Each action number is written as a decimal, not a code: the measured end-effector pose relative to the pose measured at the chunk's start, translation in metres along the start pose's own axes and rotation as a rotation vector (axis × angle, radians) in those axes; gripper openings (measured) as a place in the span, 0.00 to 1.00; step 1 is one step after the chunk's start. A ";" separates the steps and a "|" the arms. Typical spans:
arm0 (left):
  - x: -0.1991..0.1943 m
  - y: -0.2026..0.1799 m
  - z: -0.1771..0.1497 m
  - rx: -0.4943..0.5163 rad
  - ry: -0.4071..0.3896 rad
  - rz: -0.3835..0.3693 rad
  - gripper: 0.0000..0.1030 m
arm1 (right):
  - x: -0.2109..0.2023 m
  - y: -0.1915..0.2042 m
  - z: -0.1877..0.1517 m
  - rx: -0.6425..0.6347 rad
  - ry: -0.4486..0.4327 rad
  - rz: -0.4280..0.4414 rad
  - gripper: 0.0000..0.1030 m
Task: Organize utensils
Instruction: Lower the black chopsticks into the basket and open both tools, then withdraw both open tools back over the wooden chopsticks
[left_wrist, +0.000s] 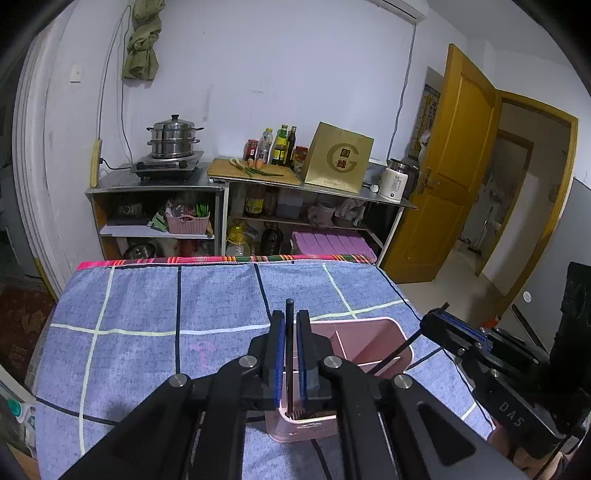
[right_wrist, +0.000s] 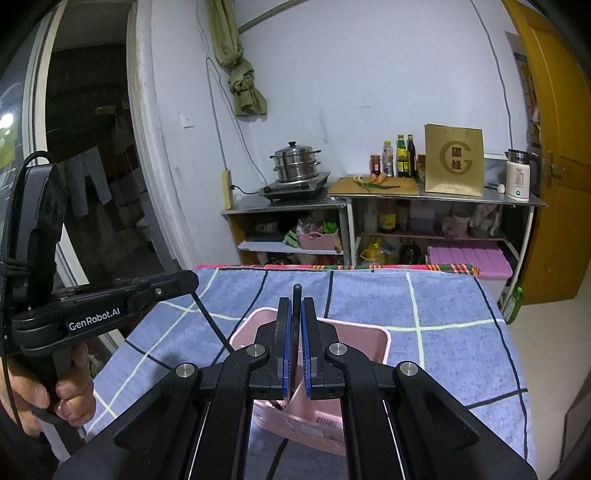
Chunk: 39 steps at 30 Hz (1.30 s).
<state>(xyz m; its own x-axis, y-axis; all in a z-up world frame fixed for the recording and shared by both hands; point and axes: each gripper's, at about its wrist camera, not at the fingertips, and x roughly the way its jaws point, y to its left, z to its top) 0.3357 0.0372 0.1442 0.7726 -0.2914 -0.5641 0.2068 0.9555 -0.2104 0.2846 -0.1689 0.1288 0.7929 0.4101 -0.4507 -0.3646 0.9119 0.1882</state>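
Note:
A pink divided holder (left_wrist: 373, 338) (right_wrist: 354, 338) stands on the blue checked cloth (left_wrist: 147, 302), just under both grippers. My left gripper (left_wrist: 290, 317) is shut on a thin black utensil (left_wrist: 290, 310) that stands upright, its lower end down in the holder's near compartment. My right gripper (right_wrist: 296, 302) is shut on a second black utensil (right_wrist: 297, 291), also pointing down into the holder. Each gripper shows in the other's view: the right gripper (left_wrist: 437, 321) with its stick slanting into the holder, and the left gripper (right_wrist: 186, 282) with a hand on its grip.
The cloth-covered table (right_wrist: 461, 314) ends at a plaid-trimmed far edge. Beyond it a steel counter (left_wrist: 155, 182) carries a steamer pot (left_wrist: 173, 136), a cutting board (left_wrist: 255, 171), bottles, a gold box (left_wrist: 341, 157) and a kettle (left_wrist: 397, 181). A yellow door (left_wrist: 454, 158) stands open at right.

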 end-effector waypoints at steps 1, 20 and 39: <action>-0.002 0.000 0.000 -0.001 -0.002 0.000 0.09 | -0.002 0.000 0.000 -0.001 -0.003 -0.003 0.07; -0.072 -0.014 -0.015 0.002 -0.096 -0.028 0.35 | -0.057 0.005 -0.009 -0.035 -0.060 -0.029 0.25; -0.134 -0.016 -0.155 -0.033 -0.100 -0.059 0.35 | -0.141 0.000 -0.100 -0.021 -0.053 -0.025 0.25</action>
<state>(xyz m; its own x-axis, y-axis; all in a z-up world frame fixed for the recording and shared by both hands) 0.1352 0.0536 0.0995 0.8162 -0.3394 -0.4676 0.2351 0.9344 -0.2677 0.1239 -0.2284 0.1055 0.8268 0.3874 -0.4078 -0.3538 0.9218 0.1584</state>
